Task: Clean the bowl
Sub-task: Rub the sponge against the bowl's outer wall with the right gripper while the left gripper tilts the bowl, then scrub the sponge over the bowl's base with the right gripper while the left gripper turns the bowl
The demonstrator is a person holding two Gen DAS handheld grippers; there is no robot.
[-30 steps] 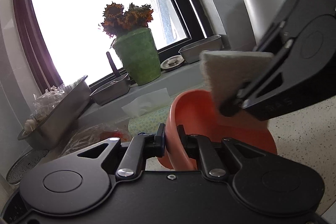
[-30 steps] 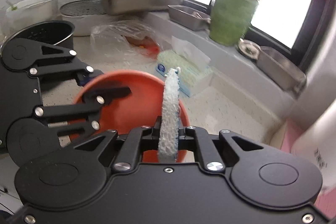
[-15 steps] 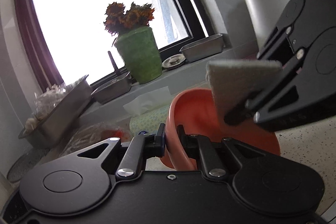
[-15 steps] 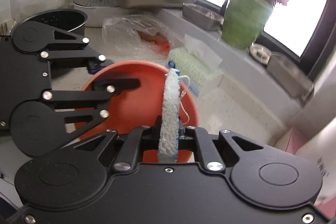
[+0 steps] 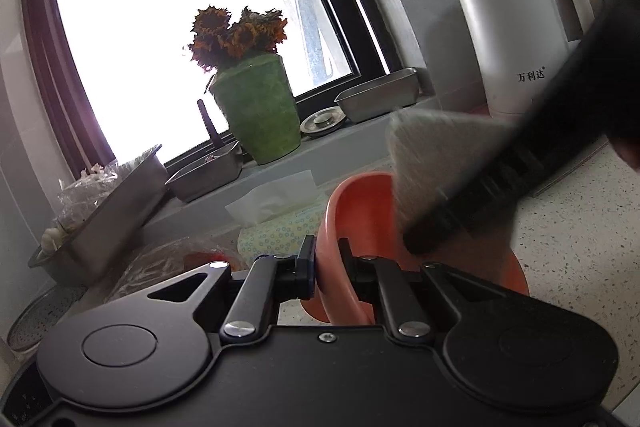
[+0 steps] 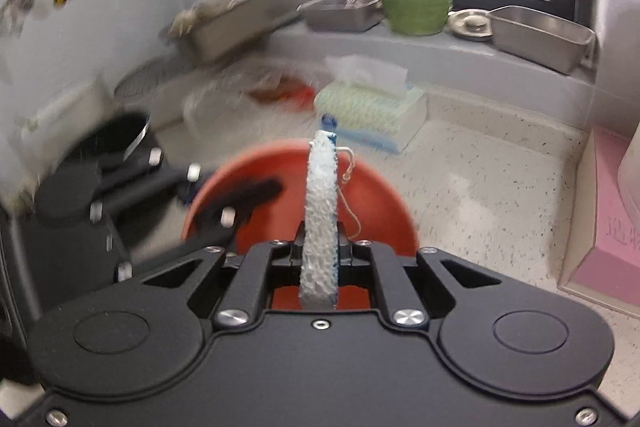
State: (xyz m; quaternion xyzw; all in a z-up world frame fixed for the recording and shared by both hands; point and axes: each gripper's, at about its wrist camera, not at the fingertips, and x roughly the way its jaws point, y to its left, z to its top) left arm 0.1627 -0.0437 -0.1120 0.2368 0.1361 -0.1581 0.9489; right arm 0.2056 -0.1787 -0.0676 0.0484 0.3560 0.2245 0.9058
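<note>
The left gripper (image 5: 326,261) pinched the rim of the orange bowl (image 6: 372,203), tilted above the table (image 6: 500,179). The right gripper (image 6: 319,251) clamped a sponge (image 6: 320,211) inside it, so wiping seemed underway; whether the bowl was clean could not be told.

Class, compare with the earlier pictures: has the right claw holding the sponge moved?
Yes. In the left wrist view the right claw with its sponge has dropped lower, deeper into the orange bowl, judged against the white kettle.
</note>
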